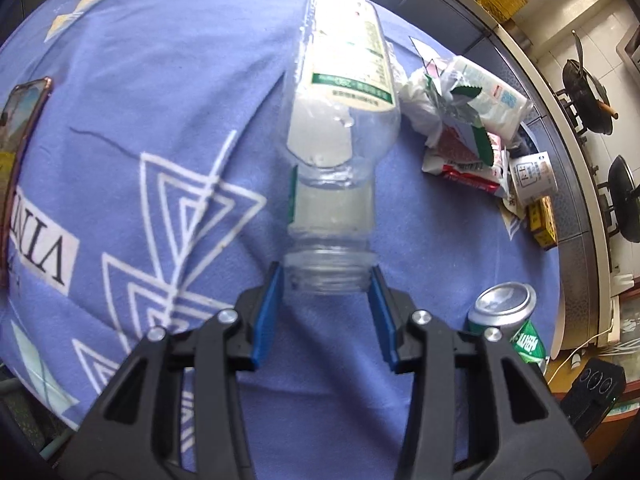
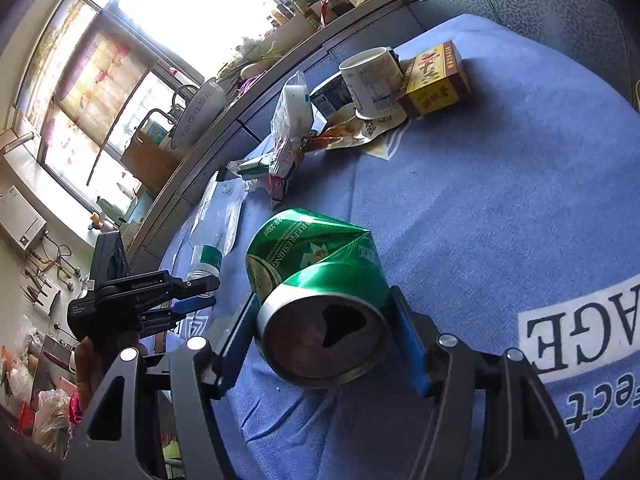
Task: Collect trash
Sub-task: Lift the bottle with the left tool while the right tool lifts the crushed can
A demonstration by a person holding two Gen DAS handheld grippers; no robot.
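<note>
On the blue cloth (image 1: 160,92) both of your grippers are loaded; your left gripper (image 1: 325,280) is clamped on the threaded neck of a clear bottle (image 1: 344,92) with no cap, its body stretching away across the cloth; your right gripper (image 2: 324,336) is clamped on a dented green can (image 2: 316,264), mouth toward the camera; no bin or bag shows, so neither piece counts as collected yet; left to gather, by my judgement: the heap of wrappers (image 1: 452,120) beside the bottle, a paper cup (image 2: 374,80) and a yellow box (image 2: 434,80) near the far edge; a phone (image 1: 20,116) lies at one side of the cloth, likely not trash; beyond the cloth runs a grey counter (image 2: 280,92) crowded with jars under a bright window (image 2: 120,40); pans sit on a stove (image 1: 592,100)
</note>
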